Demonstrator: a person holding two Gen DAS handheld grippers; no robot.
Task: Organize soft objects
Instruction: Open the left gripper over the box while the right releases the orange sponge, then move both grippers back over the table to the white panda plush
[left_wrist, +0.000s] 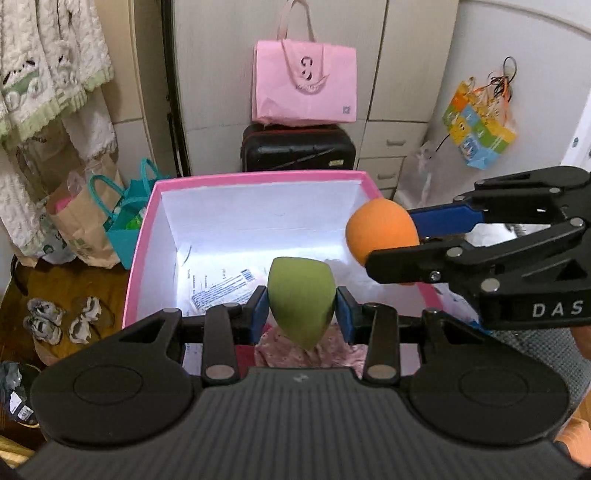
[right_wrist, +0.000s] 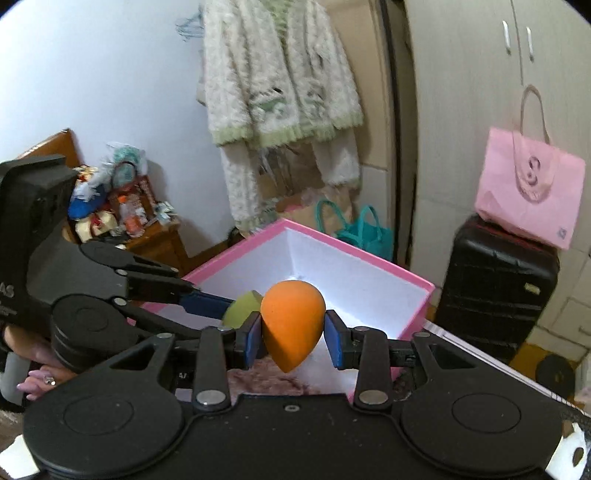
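My left gripper (left_wrist: 301, 308) is shut on a green egg-shaped sponge (left_wrist: 301, 295), its blue pads pressing both sides, held above the near edge of a pink box (left_wrist: 258, 176) with white inner walls. My right gripper (right_wrist: 293, 338) is shut on an orange egg-shaped sponge (right_wrist: 291, 325), also over the pink box (right_wrist: 354, 247). In the left wrist view the right gripper (left_wrist: 391, 236) comes in from the right with the orange sponge (left_wrist: 380, 230) above the box's right rim. In the right wrist view the left gripper (right_wrist: 236, 312) and green sponge (right_wrist: 242, 308) sit just left of the orange one.
Papers (left_wrist: 221, 284) and pink patterned fabric (left_wrist: 310, 350) lie inside the box. Behind it stand a black suitcase (left_wrist: 299, 147) with a pink bag (left_wrist: 304, 83) on top, teal bags (left_wrist: 127, 218) and a brown paper bag (left_wrist: 81, 221). Fuzzy garments (right_wrist: 277, 92) hang by the wall.
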